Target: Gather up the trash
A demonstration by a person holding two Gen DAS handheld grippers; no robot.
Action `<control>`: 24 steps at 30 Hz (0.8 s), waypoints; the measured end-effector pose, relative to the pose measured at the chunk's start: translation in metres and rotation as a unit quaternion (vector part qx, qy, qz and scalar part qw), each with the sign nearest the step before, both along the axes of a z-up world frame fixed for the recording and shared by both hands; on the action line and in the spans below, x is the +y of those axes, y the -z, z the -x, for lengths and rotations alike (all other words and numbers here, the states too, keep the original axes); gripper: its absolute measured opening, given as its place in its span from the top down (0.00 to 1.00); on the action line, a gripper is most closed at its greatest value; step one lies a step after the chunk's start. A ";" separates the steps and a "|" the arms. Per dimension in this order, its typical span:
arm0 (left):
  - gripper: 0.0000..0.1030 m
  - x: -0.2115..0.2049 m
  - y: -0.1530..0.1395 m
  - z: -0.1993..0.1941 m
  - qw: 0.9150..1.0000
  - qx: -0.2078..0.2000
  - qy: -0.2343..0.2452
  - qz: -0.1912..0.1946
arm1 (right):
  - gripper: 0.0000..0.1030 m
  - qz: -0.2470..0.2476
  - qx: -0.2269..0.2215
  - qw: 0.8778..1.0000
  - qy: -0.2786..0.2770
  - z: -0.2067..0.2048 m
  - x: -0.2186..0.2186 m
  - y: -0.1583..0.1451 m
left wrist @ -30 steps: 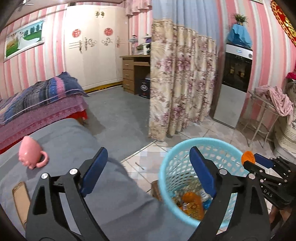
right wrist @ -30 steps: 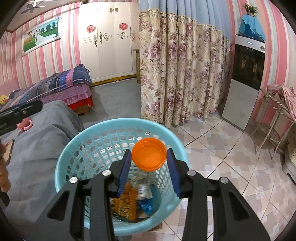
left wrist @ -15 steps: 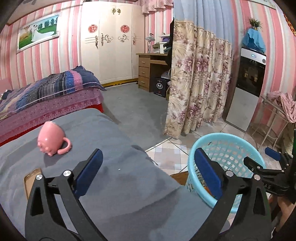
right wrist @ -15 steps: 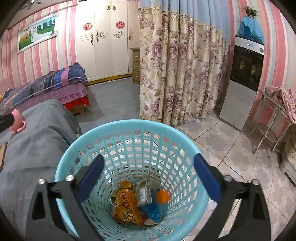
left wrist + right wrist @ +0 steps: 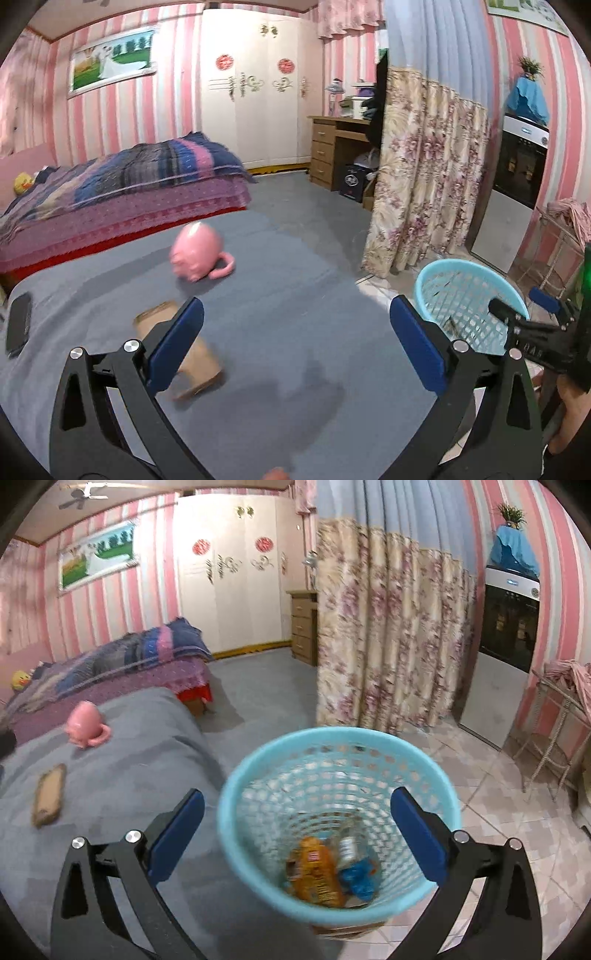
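My left gripper [image 5: 295,343] is open over a grey cloth surface [image 5: 277,295], with nothing between its fingers. A flat brown cardboard box [image 5: 203,365] lies on the cloth, partly behind the left finger. A pink mug [image 5: 197,254] lies on its side farther back. My right gripper [image 5: 295,823] is open above the light blue basket [image 5: 332,734] and holds nothing. In the basket lie an orange wrapper [image 5: 317,871], a small bottle [image 5: 347,845] and a blue wrapper [image 5: 358,878]. The left wrist view shows the basket [image 5: 465,306] and the right gripper [image 5: 521,302] at the right.
A black phone [image 5: 18,325] lies at the cloth's left edge. A bed with a striped blanket [image 5: 129,177] stands behind. A floral curtain [image 5: 417,166], a tall cabinet [image 5: 517,184] and a wire rack [image 5: 554,720] border the tiled floor beyond the basket.
The right gripper opened and the orange-capped bottle dropped into the basket; it then drew back a little. The left gripper swung left, away from the basket and over the cloth near the box.
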State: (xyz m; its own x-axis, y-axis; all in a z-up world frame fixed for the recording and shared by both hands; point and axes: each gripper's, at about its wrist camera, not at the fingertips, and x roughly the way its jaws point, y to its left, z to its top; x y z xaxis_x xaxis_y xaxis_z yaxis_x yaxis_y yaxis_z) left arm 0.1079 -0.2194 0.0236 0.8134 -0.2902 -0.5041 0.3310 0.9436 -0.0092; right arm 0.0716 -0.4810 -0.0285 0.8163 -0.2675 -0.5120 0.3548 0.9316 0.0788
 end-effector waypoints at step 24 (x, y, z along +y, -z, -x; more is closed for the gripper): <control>0.05 0.137 0.025 0.086 0.994 0.016 -0.111 0.003 | 0.04 0.037 -0.013 0.994 -0.098 0.053 0.181 -0.016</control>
State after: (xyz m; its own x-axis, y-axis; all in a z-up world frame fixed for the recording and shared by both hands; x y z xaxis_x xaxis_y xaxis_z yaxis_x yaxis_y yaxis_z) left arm 0.0215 -0.0824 -0.0009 0.8417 -0.1084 -0.5289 0.1139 0.9932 -0.0223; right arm 0.0186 -0.3000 -0.0124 0.8695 -0.1378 -0.4743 0.1638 0.9864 0.0137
